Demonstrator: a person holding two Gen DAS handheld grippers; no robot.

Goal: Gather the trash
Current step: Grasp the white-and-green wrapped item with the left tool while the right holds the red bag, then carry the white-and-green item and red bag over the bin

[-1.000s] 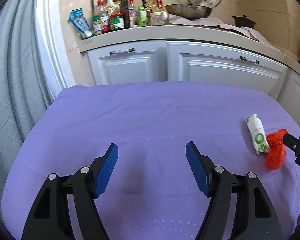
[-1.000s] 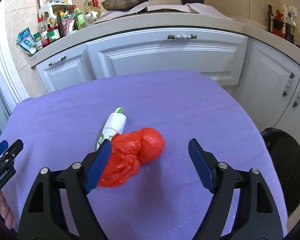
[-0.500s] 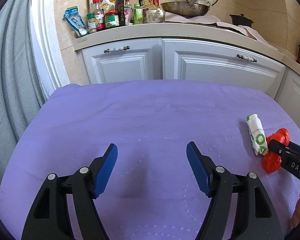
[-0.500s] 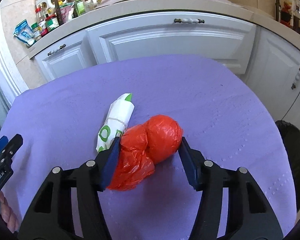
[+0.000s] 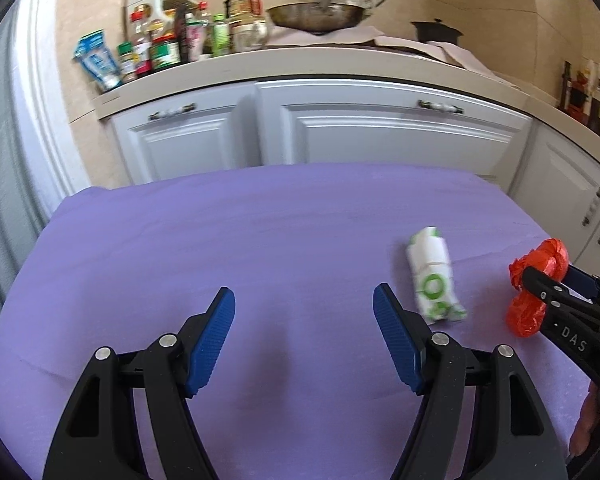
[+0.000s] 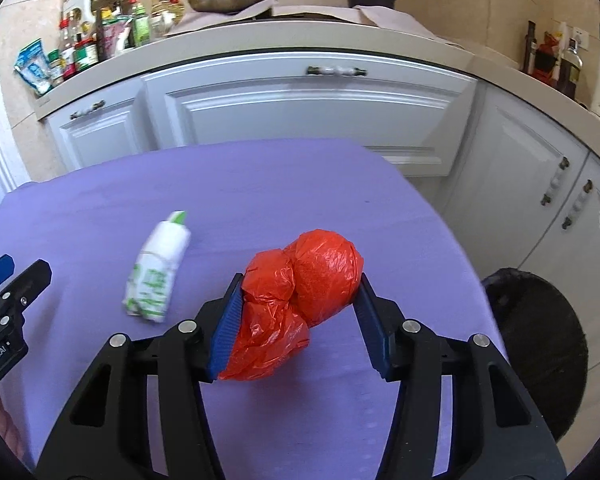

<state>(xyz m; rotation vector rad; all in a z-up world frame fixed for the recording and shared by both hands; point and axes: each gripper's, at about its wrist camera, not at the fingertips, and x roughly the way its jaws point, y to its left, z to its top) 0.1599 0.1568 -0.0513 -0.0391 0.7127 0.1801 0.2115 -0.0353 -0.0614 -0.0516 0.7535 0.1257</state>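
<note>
Left wrist view: the left tool [image 5: 303, 334] hangs released over bare purple table [image 5: 220, 248], nothing between its blue pads. Just right of it lies a white-and-green wrapper [image 5: 434, 278], untouched on the cloth. At the far right edge the right tool [image 5: 556, 284] grips a red bag [image 5: 536, 280].

Right wrist view: the right tool [image 6: 300, 312], its jaws having just been closing, is clenched on the red bag [image 6: 300, 300], both pads pressing into the crumpled plastic, which appears to rest on the table near its right side. The wrapper [image 6: 158, 268] lies to the left, apart from the bag. A black bin [image 6: 540, 344] stands on the floor beyond the right edge.

Judged from this, collecting has barely begun: one piece is gripped but not binned, and the wrapper awaits pickup.
</note>
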